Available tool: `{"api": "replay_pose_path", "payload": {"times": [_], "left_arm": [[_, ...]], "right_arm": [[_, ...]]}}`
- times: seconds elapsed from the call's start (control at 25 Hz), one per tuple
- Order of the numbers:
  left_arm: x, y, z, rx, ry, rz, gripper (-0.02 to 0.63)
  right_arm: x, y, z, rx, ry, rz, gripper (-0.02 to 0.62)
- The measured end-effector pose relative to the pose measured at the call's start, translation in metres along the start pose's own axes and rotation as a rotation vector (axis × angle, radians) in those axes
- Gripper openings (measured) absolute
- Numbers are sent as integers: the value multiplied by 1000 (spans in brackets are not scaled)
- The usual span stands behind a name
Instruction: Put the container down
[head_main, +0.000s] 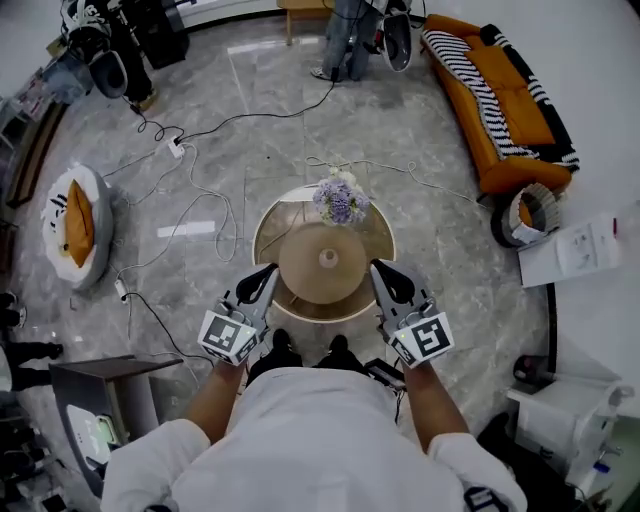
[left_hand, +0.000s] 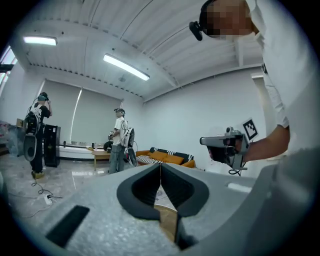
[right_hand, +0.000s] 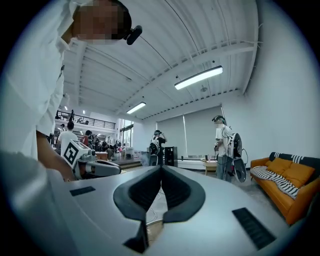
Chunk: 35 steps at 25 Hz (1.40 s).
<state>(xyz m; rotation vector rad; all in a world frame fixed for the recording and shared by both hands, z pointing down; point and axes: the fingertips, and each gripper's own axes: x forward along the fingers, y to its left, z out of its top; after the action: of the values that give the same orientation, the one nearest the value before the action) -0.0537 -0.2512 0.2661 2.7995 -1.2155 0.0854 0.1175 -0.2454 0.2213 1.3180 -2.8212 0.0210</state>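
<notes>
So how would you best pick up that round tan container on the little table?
Probably by its rim, one gripper from each side: the round tan container is wide and round, too broad for one gripper. The small knob on top may only lift a lid. The purple flowers crowd the far side.

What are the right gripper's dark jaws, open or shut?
Shut: the right gripper has both jaws touching, nothing between them.
</notes>
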Motion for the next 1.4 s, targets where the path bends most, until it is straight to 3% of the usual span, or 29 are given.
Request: {"api": "replay_pose_path", "payload": {"times": [0.16, 0.44, 0.76, 1.4], "left_arm": [[-9, -15, 6, -12, 6, -49, 15], [-14, -21, -24, -26, 69, -102, 15], [-23, -33, -43, -43, 106, -159, 17], [-15, -46, -46, -97, 93, -213, 15]], "right_arm": [[-18, 6, 12, -21, -7, 1, 14], [-23, 38, -24, -17, 47, 58, 14], [-25, 58, -38, -8, 77, 100, 13], [-31, 51, -37, -20, 79, 98, 12]]}}
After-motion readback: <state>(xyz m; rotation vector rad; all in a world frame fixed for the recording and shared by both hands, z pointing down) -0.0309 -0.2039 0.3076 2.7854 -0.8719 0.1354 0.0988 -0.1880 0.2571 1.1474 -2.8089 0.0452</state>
